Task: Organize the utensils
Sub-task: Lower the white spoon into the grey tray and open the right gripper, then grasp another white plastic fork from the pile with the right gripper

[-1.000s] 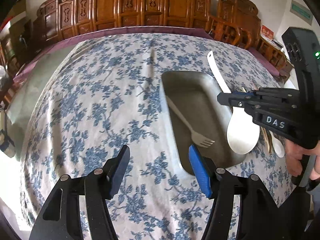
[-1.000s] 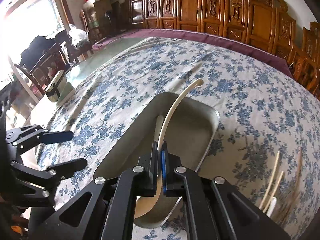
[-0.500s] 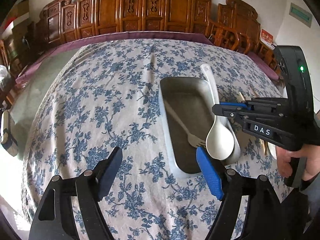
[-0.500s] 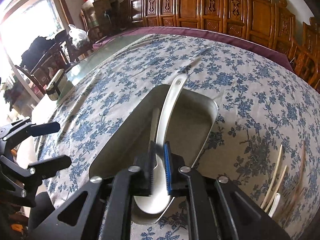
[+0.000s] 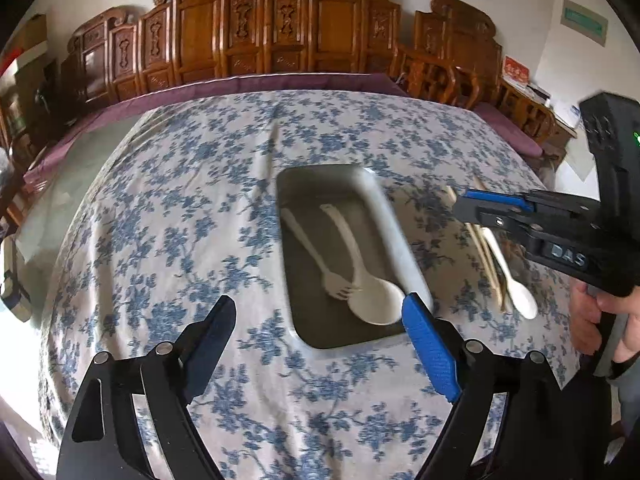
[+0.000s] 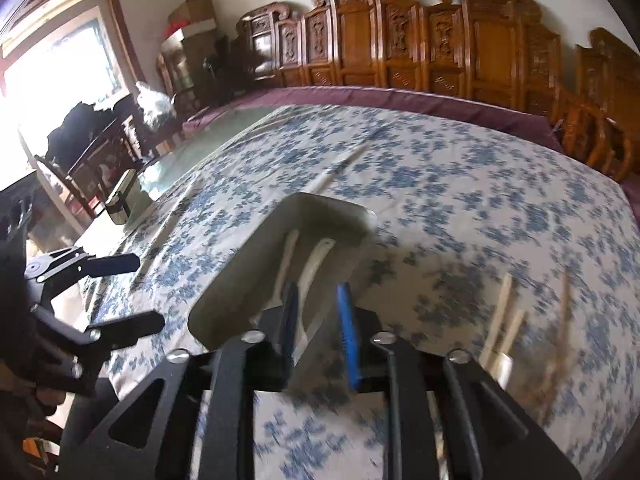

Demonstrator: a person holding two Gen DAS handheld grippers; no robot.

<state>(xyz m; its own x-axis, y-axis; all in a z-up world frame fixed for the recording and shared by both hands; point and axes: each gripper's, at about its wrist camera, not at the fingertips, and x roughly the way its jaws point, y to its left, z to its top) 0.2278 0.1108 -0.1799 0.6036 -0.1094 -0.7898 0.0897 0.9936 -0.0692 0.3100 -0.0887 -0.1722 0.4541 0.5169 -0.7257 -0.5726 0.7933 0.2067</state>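
A metal tray (image 5: 394,236) sits on the blue-flowered tablecloth. A white ladle spoon (image 5: 368,292) and a white fork (image 5: 316,256) lie inside it; their handles show in the right wrist view (image 6: 314,264). My right gripper (image 6: 318,312) is open and empty, pulled back above the tray's near right corner; it also shows in the left wrist view (image 5: 472,206). My left gripper (image 5: 316,324) is open and empty, in front of the tray's near end. Chopsticks and a small white spoon (image 5: 520,300) lie on the cloth right of the tray (image 6: 504,320).
Carved wooden chairs (image 5: 280,36) line the far side of the table. A small dark box (image 6: 124,196) sits at the table's left edge. A purple cloth (image 6: 400,98) borders the far edge.
My right gripper opened and let go of the white ladle spoon, which now lies in the tray beside the fork. The right gripper has drawn back to the right.
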